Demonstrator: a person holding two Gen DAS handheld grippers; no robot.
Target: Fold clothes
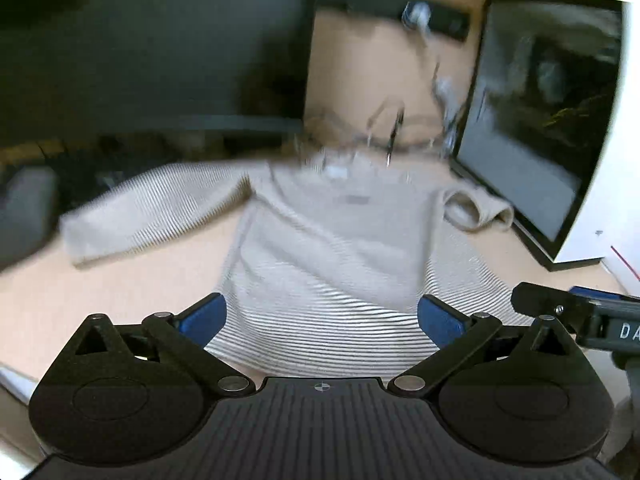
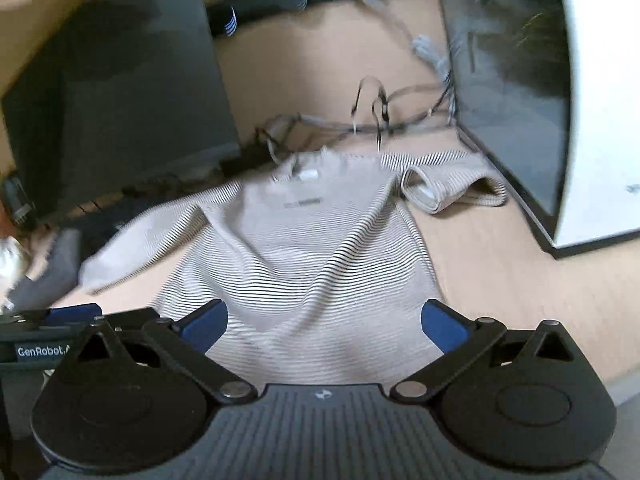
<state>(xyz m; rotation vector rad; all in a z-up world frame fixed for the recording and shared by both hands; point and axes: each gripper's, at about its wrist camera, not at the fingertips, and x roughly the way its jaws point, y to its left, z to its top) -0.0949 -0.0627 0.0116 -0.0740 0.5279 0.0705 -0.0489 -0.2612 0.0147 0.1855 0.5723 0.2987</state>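
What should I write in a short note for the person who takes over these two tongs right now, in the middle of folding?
Left tongs: open, nothing held, above the near hem of the striped shirt.
Right tongs: open, nothing held, also above the near hem.
Shirt: lies on the wooden desk, collar at the far side near the cables. One sleeve is spread out toward the monitor; the other sleeve is bunched near the second screen.
Done: shirt laid out, body still rumpled; no fold visible yet.
Left: smooth it, fold both sleeves in, then fold the body.
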